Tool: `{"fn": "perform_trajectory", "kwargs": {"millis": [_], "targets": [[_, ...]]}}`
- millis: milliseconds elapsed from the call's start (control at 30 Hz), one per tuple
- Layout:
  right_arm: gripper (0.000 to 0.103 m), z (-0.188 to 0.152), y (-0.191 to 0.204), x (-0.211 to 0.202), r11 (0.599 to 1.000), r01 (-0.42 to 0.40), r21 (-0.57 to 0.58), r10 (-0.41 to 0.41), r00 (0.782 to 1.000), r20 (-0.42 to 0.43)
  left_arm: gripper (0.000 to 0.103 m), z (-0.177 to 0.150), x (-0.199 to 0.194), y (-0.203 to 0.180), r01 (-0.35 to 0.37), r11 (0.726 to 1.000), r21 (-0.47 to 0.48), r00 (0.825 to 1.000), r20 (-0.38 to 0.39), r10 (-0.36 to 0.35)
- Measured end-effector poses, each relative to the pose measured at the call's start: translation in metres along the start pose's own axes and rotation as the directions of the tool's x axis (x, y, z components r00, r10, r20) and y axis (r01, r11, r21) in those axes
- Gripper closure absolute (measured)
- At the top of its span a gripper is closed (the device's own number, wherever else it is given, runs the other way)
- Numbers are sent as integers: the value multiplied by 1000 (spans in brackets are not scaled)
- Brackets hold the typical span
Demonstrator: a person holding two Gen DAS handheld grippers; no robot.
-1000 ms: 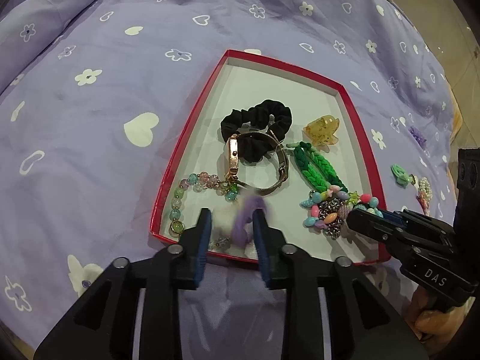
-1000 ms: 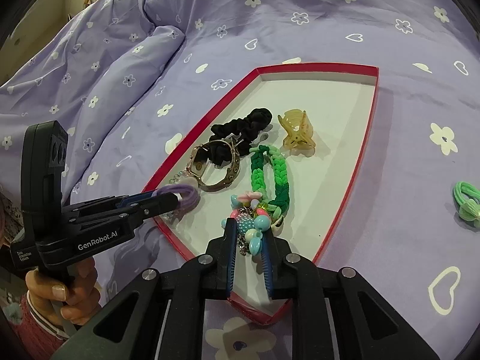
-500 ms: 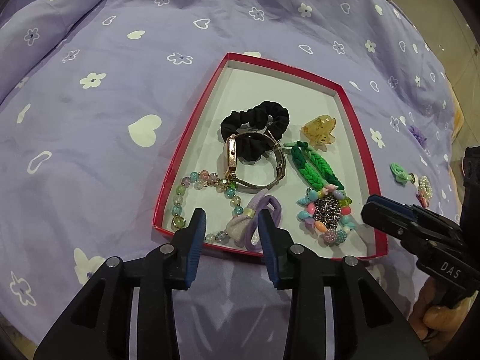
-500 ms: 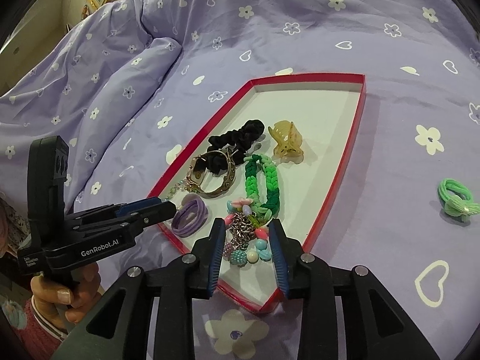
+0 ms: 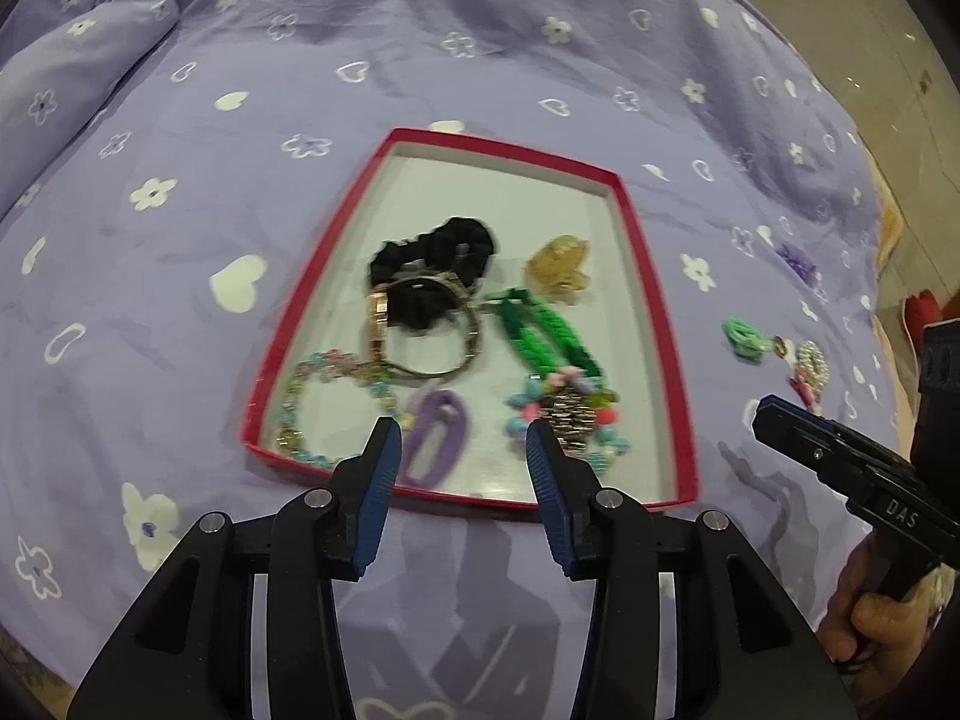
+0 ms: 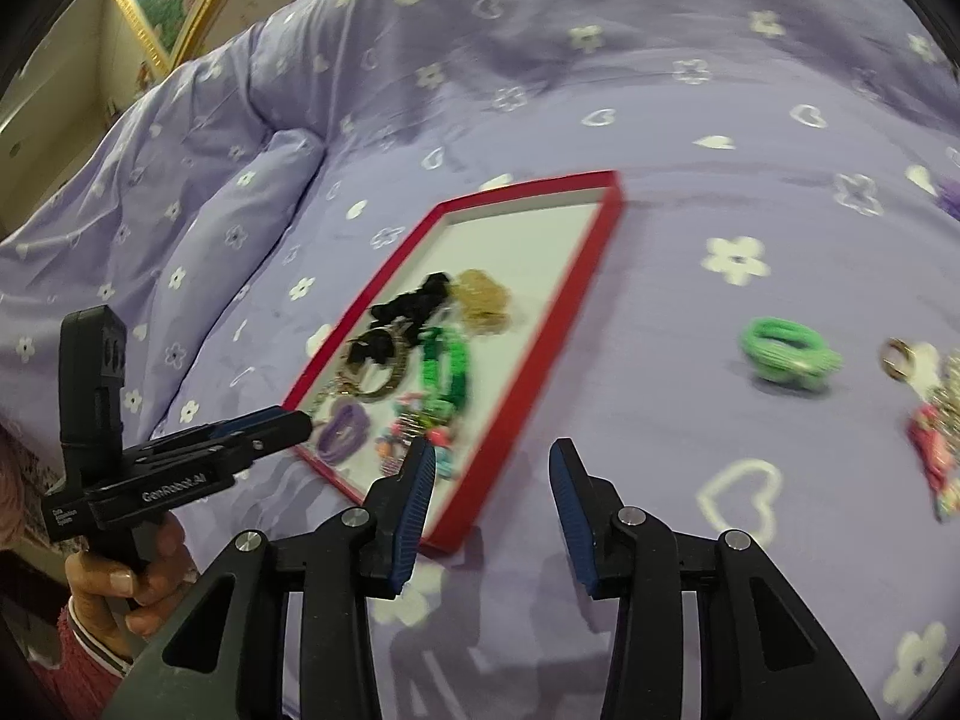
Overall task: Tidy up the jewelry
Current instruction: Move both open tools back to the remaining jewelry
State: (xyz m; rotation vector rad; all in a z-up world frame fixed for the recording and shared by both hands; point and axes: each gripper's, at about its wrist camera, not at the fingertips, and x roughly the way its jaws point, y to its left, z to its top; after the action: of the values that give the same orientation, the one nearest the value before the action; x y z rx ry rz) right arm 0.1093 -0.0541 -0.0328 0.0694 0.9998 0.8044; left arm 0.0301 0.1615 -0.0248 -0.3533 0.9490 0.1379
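Grippers both spread wide, holding nothing.
I see the left gripper [image 5: 459, 441] above the purple hair tie [image 5: 433, 437] lying in the red tray [image 5: 657, 324]; right gripper [image 6: 492, 465] hovers beside the tray's rim.

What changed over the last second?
Left gripper let go of the purple hair tie; right gripper let go of the beaded charm chain. Both now lie in the red tray. Both grippers opened and backed off. The other tray items and the green hair tie stayed put.
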Motion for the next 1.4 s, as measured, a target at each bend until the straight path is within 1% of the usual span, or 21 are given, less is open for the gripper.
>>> {"fn": "perform_trajectory", "kwargs": {"millis": [300, 467, 667, 733, 1000, 1233, 1300, 1400], "targets": [[60, -17, -53, -46, 992, 82, 99, -88, 995, 51, 56, 1, 3, -47, 55, 995, 86, 998, -13, -55], [60, -26, -80, -69, 980, 127, 150, -139, 988, 71, 56, 1, 11, -76, 85, 987, 139, 996, -37, -81], [59, -33, -106, -89, 967, 160, 198, -181, 979, 91, 56, 4, 18, -108, 113, 974, 196, 993, -55, -104], [59, -33, -111, -93, 964, 168, 205, -191, 977, 94, 54, 6, 21, -118, 120, 969, 214, 992, -59, -109], [59, -29, -133, -95, 957, 200, 210, -221, 972, 84, 47, 20, 32, -154, 155, 945, 286, 987, -77, -139], [59, -22, -147, -86, 956, 234, 177, -246, 968, 46, 45, 31, 54, -181, 175, 922, 346, 983, -108, -146], [59, -19, -152, -81, 957, 235, 169, -243, 970, 29, 45, 35, 62, -189, 195, 910, 365, 979, -130, -157], [59, -16, -157, -71, 958, 249, 144, -251, 968, -3, 45, 41, 76, -202, 195, 893, 405, 978, -144, -148]]}}
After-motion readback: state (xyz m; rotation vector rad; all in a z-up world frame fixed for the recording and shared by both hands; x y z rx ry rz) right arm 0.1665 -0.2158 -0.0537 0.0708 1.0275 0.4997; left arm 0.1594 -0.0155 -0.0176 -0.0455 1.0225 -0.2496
